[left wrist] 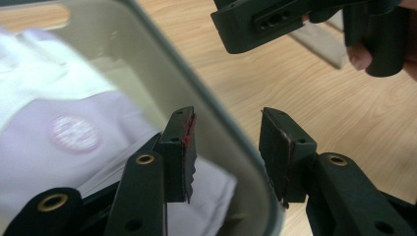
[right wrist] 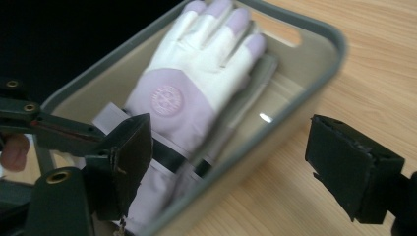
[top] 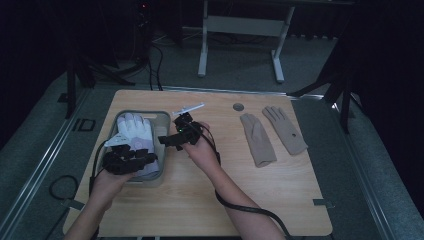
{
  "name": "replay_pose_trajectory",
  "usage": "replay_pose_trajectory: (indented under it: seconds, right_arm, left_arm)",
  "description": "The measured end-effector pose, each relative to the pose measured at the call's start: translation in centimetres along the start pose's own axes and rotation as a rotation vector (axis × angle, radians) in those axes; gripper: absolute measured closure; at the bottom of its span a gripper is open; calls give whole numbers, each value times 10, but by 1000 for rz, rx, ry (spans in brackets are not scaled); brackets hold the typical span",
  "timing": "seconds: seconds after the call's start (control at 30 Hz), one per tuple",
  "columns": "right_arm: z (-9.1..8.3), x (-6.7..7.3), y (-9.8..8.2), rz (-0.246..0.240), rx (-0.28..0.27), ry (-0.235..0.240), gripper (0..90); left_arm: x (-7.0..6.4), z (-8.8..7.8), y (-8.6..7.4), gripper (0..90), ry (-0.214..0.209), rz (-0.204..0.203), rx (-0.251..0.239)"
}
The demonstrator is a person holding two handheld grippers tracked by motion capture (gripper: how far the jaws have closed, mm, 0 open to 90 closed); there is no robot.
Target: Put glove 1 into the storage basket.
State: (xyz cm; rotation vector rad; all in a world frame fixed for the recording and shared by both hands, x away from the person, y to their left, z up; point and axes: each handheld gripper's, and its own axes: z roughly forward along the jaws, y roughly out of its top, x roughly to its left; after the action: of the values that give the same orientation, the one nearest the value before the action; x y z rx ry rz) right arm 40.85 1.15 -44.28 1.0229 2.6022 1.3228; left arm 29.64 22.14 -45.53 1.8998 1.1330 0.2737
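Note:
A white and lavender glove (top: 132, 127) lies in a grey bin (top: 162, 120) at the table's left. My left gripper (top: 149, 157) hovers over the bin's near end, open. In the left gripper view its jaws (left wrist: 226, 118) straddle the bin's rim (left wrist: 196, 93) from above with nothing between them, and the glove (left wrist: 74, 132) lies below on the left. My right gripper (top: 170, 139) hangs at the bin's right side, open. In the right gripper view its jaws (right wrist: 231, 132) stand wide over the bin's rim (right wrist: 314, 29), with the glove (right wrist: 192, 88) palm-down inside.
Two beige gloves (top: 257, 140) (top: 286, 129) lie flat on the right half of the wooden table (top: 210, 200). A round grommet (top: 238, 107) sits near the far edge. Cables trail from both grippers toward the table's near side. A white desk frame (top: 240, 30) stands beyond the table.

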Motion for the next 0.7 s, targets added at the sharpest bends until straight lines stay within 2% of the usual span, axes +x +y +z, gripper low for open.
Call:
replay_pose_trajectory:
  seconds: [0.17,0.27,0.43,0.53,0.6,0.7]
  right_arm:
    - [-19,-17,-13,11,-12,-28,175]
    - [-25,-21,-17,17,-17,-37,176]
    - [-40,-32,-30,14,-25,-56,172]
    - [-48,-38,-37,8,-27,-67,163]
    - [-54,-41,-41,10,-34,-69,149]
    - [-63,-46,-46,2,-47,-71,139]
  left_arm:
    - [-12,8,5,587,-24,12,-16]
    - [-21,12,9,587,-37,27,-29]
    - [-34,19,11,586,-38,52,-47]
    - [-43,27,11,548,-55,68,-62]
    - [-48,32,12,543,-55,81,-48]
    - [-56,38,11,527,-82,107,-48]
